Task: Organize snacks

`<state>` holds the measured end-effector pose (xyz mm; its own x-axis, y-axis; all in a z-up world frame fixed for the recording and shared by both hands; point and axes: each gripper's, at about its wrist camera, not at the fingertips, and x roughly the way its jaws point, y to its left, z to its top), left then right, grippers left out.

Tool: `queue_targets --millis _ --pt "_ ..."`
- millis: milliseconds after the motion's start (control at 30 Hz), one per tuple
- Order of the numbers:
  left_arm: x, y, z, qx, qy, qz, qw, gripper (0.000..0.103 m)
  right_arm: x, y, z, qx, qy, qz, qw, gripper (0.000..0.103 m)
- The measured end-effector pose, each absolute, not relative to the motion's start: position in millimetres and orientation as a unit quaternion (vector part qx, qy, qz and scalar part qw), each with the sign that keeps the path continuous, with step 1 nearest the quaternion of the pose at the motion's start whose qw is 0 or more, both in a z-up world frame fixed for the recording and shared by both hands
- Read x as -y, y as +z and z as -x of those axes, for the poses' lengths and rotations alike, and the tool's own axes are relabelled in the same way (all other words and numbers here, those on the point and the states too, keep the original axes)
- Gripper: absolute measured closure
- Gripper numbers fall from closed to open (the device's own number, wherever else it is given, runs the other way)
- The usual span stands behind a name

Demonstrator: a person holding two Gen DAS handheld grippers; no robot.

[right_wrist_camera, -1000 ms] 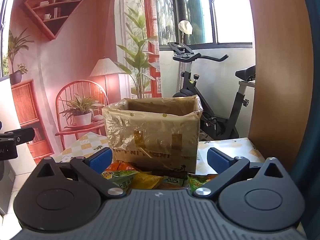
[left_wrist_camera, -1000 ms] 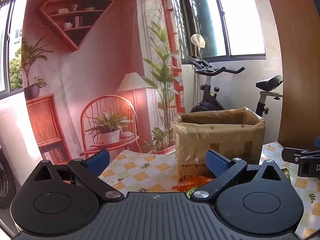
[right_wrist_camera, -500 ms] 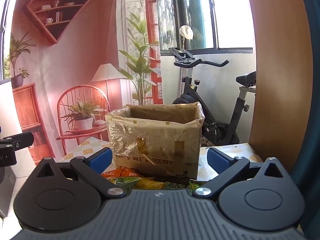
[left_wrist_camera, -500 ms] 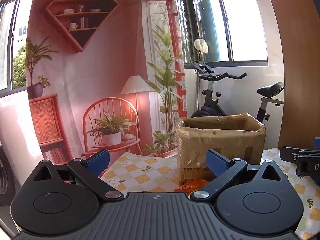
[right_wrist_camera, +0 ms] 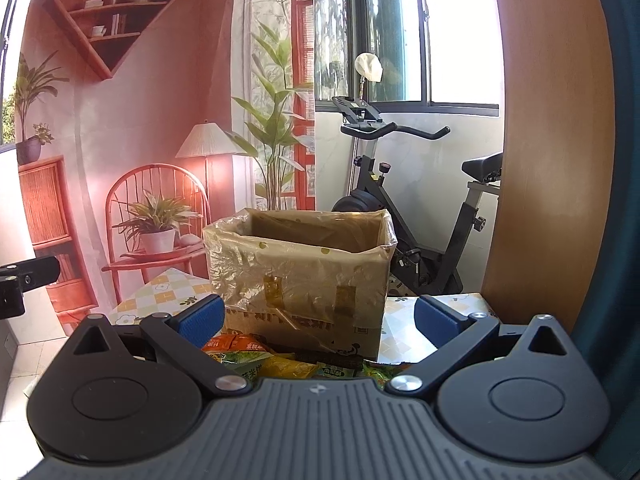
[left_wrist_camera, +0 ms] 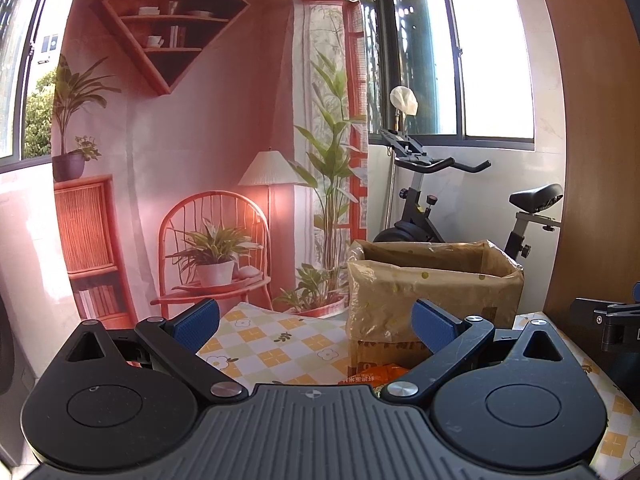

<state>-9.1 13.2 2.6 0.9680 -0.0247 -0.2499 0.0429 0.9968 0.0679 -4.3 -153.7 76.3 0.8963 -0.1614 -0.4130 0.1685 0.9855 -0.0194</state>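
We hold left gripper [left_wrist_camera: 316,316] and right gripper [right_wrist_camera: 318,316] wide open, both empty. Snack packets [right_wrist_camera: 276,362] loose on table just ahead of right fingertips, before open box [right_wrist_camera: 304,276]. Sorting judged barely begun.

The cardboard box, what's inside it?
The cardboard box is open on top, showing only its plastic liner and upper inner walls. Its near wall hides the bottom, so any contents cannot be seen. Snack packets lie outside, in front.
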Motion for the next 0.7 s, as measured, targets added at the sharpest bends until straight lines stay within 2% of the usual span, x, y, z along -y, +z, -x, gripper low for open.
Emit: queue_targets --millis 700 --pt "8 11 17 -0.112 -0.013 -0.053 0.992 0.0 164 78 12 -0.196 -0.077 -0.023 0.977 0.0"
